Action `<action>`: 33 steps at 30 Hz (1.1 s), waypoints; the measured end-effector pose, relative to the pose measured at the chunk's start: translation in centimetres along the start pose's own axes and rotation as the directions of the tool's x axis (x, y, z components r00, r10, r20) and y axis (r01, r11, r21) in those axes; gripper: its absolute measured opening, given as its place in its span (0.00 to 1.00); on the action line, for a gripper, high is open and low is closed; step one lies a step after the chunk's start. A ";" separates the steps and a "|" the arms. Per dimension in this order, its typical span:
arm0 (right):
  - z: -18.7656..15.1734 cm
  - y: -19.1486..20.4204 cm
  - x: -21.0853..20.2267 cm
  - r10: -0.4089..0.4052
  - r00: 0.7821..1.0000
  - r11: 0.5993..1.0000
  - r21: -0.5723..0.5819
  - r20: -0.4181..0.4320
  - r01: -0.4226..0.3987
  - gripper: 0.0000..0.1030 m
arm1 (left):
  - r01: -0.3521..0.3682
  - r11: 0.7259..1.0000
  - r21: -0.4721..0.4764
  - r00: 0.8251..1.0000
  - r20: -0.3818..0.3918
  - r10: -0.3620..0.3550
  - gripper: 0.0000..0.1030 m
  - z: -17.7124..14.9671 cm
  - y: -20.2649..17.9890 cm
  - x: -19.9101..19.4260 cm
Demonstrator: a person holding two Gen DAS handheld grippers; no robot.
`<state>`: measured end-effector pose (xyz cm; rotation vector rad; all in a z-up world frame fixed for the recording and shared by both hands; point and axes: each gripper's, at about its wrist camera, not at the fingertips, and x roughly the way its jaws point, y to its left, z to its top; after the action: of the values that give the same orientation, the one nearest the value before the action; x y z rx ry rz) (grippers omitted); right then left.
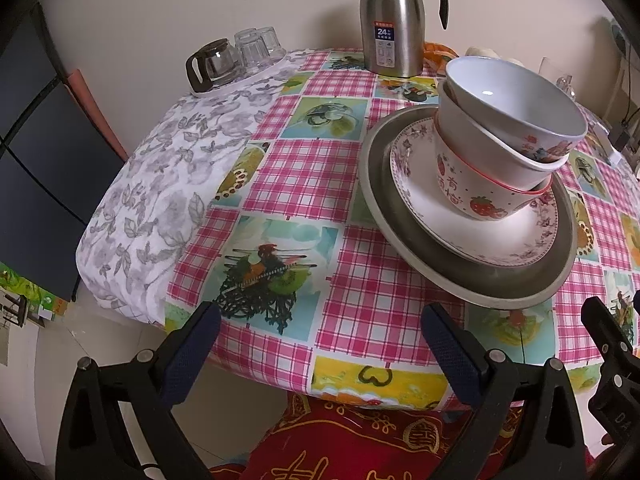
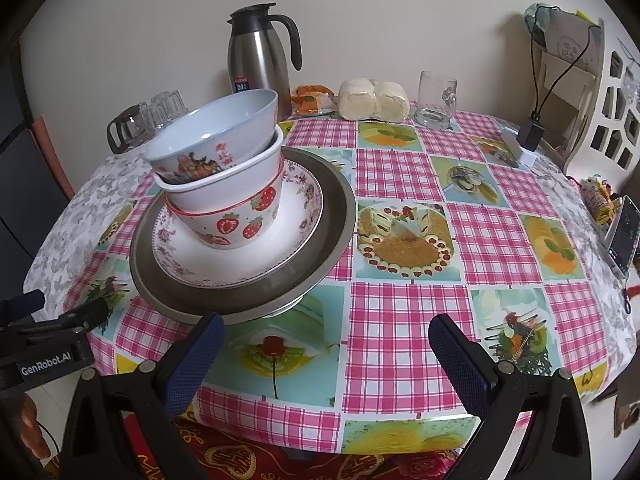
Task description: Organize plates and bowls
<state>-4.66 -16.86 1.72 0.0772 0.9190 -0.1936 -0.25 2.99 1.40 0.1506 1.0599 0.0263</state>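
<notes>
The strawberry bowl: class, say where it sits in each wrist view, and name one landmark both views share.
Left wrist view: the strawberry bowl sits right of centre, lowest of three stacked bowls on the floral plate.
Right wrist view: the strawberry bowl sits left of centre, under the same stack.
Shared landmark: the steel thermos jug by the wall.

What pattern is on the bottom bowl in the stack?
Red strawberries on white, with a red rim; the bottom bowl shows best in the right wrist view.
</notes>
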 end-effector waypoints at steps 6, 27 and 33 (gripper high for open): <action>0.0 0.1 0.0 -0.010 1.000 1.000 -0.011 -0.002 0.010 1.00 | 0.008 1.000 0.004 1.000 -0.004 -0.008 0.97 0.1 -0.1 0.1; 0.0 -0.2 0.4 -0.023 1.000 1.000 -0.010 -0.018 0.023 1.00 | 0.022 1.000 0.009 1.000 -0.020 -0.022 0.97 0.1 0.0 0.5; 0.0 -0.3 0.5 -0.021 1.000 1.000 -0.012 -0.019 0.021 1.00 | 0.024 1.000 0.008 0.999 -0.026 -0.024 0.97 0.1 0.0 0.6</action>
<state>-4.47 -17.16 1.32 0.0582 0.9403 -0.2069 0.10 2.99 0.95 0.1452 1.0881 0.0018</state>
